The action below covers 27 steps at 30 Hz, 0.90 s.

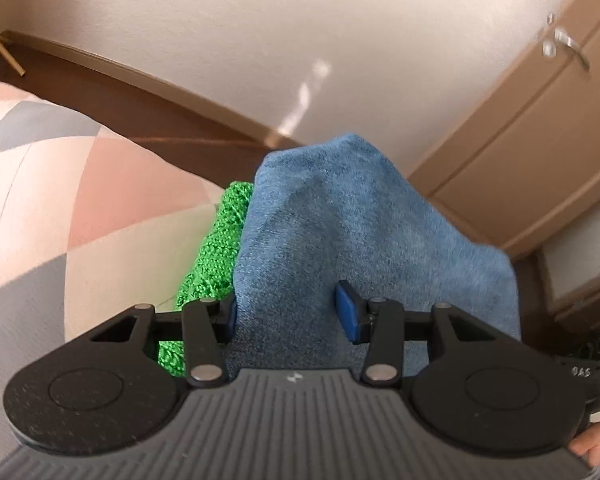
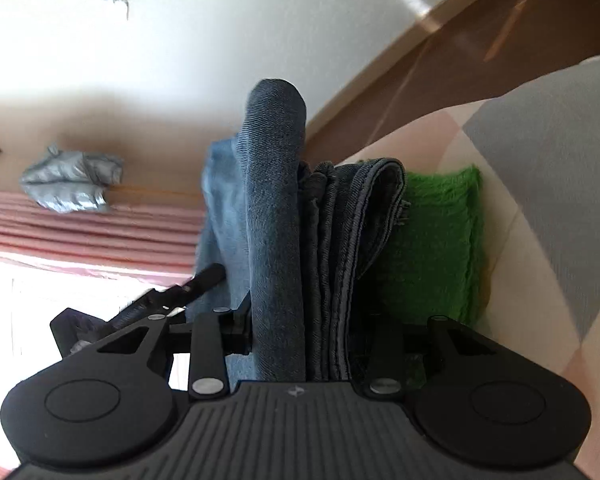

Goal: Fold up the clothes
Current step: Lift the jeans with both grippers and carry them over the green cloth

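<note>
Blue denim jeans (image 2: 276,220), folded thick, clamped between the jaws of both the left gripper (image 1: 290,312) and right gripper (image 2: 300,332), carried just beside the green knit (image 2: 440,240); next, judged: lowering them squarely onto that stack.

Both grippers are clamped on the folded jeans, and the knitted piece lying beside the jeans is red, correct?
Not quite: the knitted piece is green, not red, as both wrist views show. The rest holds: the left gripper and right gripper each have their jaws closed on the folded jeans.
</note>
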Motion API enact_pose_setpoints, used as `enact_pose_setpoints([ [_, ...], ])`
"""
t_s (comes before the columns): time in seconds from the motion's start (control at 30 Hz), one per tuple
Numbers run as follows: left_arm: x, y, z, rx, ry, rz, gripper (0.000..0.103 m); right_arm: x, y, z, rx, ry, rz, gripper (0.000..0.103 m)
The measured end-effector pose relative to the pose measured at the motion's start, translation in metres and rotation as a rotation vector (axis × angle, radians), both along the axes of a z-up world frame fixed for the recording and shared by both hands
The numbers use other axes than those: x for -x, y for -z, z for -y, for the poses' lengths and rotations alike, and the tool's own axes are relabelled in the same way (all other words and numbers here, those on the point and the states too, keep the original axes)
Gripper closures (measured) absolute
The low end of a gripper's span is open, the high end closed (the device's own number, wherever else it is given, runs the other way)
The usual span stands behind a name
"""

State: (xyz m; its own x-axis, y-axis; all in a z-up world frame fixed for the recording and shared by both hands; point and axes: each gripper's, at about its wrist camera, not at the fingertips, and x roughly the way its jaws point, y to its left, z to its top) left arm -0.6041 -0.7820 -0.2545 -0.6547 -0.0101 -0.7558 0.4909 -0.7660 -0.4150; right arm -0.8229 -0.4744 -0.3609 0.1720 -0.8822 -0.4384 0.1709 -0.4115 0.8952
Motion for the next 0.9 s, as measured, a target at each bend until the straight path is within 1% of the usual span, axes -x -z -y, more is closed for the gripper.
enact_pose_setpoints([
  [0.03, -0.001, 0.000, 0.001, -0.003, -0.001, -0.005, 0.059, 0.002, 0.000, 0.001, -0.007, -0.025, -0.004, 0.065],
  [0.1, 0.008, -0.002, 0.011, 0.033, 0.002, 0.012, 0.059, 0.006, 0.001, 0.002, -0.024, -0.075, -0.016, 0.061],
  [0.13, 0.008, -0.009, 0.011, 0.063, -0.006, 0.014, 0.061, 0.007, -0.006, 0.000, -0.041, -0.082, -0.031, 0.059],
  [0.2, -0.006, -0.026, 0.003, 0.131, -0.037, -0.009, 0.063, 0.008, -0.021, -0.008, -0.079, -0.087, -0.065, 0.055],
  [0.27, -0.024, -0.039, -0.009, 0.182, -0.080, -0.015, 0.063, 0.006, -0.047, -0.018, -0.113, -0.061, -0.214, 0.053],
  [0.3, -0.031, -0.046, -0.017, 0.215, -0.088, -0.009, 0.063, 0.001, -0.064, -0.022, -0.136, -0.040, -0.315, 0.053],
  [0.37, -0.040, -0.051, -0.035, 0.283, -0.096, 0.000, 0.064, -0.010, -0.098, -0.026, -0.151, 0.002, -0.551, 0.053],
  [0.4, -0.043, -0.049, -0.042, 0.301, -0.103, -0.002, 0.065, -0.015, -0.111, -0.022, -0.141, 0.006, -0.671, 0.053],
  [0.43, -0.046, -0.046, -0.049, 0.314, -0.110, -0.005, 0.067, -0.020, -0.119, -0.015, -0.124, -0.006, -0.778, 0.053],
  [0.47, -0.047, -0.041, -0.053, 0.327, -0.121, -0.006, 0.067, -0.023, -0.123, -0.007, -0.109, -0.033, -0.866, 0.054],
  [0.5, -0.048, -0.032, -0.055, 0.331, -0.136, 0.000, 0.068, -0.026, -0.124, 0.001, -0.087, -0.063, -0.929, 0.058],
  [0.53, -0.050, -0.022, -0.057, 0.332, -0.151, 0.008, 0.068, -0.029, -0.123, 0.008, -0.059, -0.096, -0.980, 0.064],
  [0.57, -0.054, -0.009, -0.058, 0.329, -0.168, 0.017, 0.068, -0.033, -0.117, 0.015, -0.062, -0.130, -1.014, 0.066],
  [0.6, -0.058, 0.005, -0.058, 0.319, -0.186, 0.018, 0.066, -0.038, -0.110, 0.022, -0.071, -0.163, -1.046, 0.070],
  [0.63, -0.061, 0.013, -0.059, 0.304, -0.209, 0.007, 0.062, -0.040, -0.097, 0.027, -0.093, -0.186, -1.050, 0.072],
  [0.7, -0.068, 0.025, -0.061, 0.274, -0.258, -0.020, 0.056, -0.042, -0.069, 0.036, -0.142, -0.227, -1.049, 0.072],
  [0.73, -0.071, 0.027, -0.061, 0.259, -0.284, -0.034, 0.055, -0.042, -0.060, 0.035, -0.135, -0.219, -1.032, 0.072],
  [0.77, -0.072, 0.024, -0.065, 0.260, -0.305, -0.035, 0.056, -0.041, -0.052, 0.034, -0.121, -0.205, -1.012, 0.071],
  [0.8, -0.073, 0.019, -0.069, 0.266, -0.324, -0.031, 0.057, -0.040, -0.050, 0.035, -0.109, -0.200, -1.002, 0.071],
  [0.83, -0.073, 0.013, -0.077, 0.283, -0.340, -0.027, 0.059, -0.039, -0.053, 0.038, -0.108, -0.202, -0.991, 0.070],
  [0.9, -0.076, -0.003, -0.100, 0.333, -0.359, -0.033, 0.061, -0.027, -0.058, 0.030, -0.130, -0.220, -0.997, 0.069],
])
